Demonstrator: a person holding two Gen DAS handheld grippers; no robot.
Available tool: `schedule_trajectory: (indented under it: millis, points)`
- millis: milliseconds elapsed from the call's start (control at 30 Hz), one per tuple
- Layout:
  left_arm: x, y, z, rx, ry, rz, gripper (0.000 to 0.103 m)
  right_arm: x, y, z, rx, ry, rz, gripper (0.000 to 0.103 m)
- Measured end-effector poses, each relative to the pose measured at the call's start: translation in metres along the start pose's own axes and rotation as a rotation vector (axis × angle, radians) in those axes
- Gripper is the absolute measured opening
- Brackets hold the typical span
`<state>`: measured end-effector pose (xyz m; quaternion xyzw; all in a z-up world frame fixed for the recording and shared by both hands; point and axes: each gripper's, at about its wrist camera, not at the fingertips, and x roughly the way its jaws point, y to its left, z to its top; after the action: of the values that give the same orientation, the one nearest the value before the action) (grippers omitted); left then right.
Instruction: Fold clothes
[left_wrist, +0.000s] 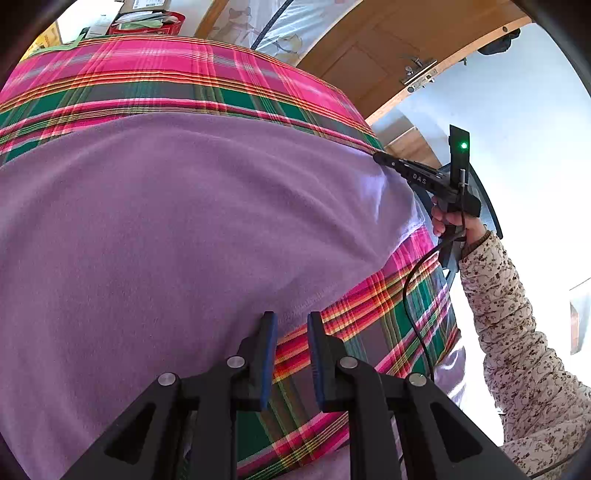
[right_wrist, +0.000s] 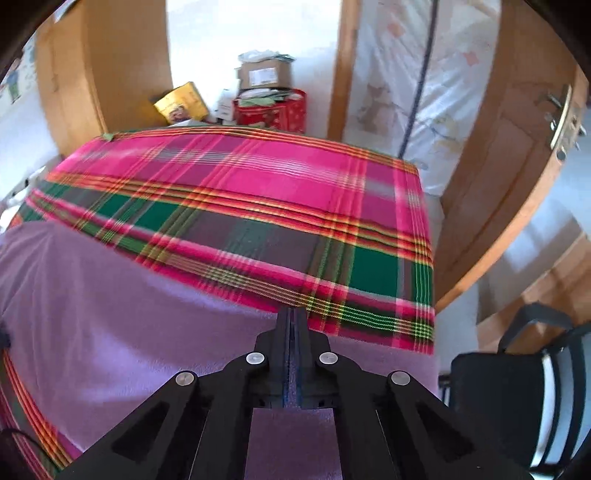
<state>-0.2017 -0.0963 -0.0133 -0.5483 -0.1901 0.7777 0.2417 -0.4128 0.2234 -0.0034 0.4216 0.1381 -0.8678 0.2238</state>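
A purple fleece garment lies spread flat on a table covered with a pink and green plaid cloth. My left gripper is at the garment's near hem. Its jaws stand a little apart and only plaid cloth shows in the gap. My right gripper reaches the garment's far right corner, held by a hand in a flowered sleeve. In the right wrist view that gripper is shut, with a strip of the purple garment pinched between its pads at the edge next to the plaid cloth.
A wooden door stands open past the table's right edge. Cardboard boxes and a red bag sit on the floor beyond the far edge. A black chair is close at the right. A black cable hangs over the table's corner.
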Motion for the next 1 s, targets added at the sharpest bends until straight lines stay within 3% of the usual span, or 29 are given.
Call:
schedule_trajectory:
  millis: [67, 267, 467, 600, 733, 1000]
  points:
    - [-0.001, -0.001, -0.001, 0.003, 0.004, 0.004, 0.017, 0.001, 0.002, 0.001, -0.002, 0.000, -0.057, 0.001]
    - [-0.019, -0.003, -0.009, 0.008, -0.022, 0.004, 0.017, -0.016, 0.010, -0.002, 0.033, 0.001, -0.032, 0.006]
    - [-0.068, -0.001, -0.029, 0.000, -0.110, 0.021, 0.017, -0.062, 0.044, 0.003, 0.007, -0.044, -0.061, 0.013]
    - [-0.113, 0.011, -0.046, -0.016, -0.179, 0.081, 0.017, -0.091, 0.082, 0.012, -0.046, -0.068, -0.049, 0.014]
    - [-0.158, 0.041, -0.062, -0.086, -0.236, 0.179, 0.017, -0.113, 0.134, 0.017, -0.137, -0.090, 0.009, 0.014]
    - [-0.219, 0.121, -0.092, -0.279, -0.275, 0.365, 0.017, -0.111, 0.259, 0.018, -0.277, -0.079, 0.245, 0.014]
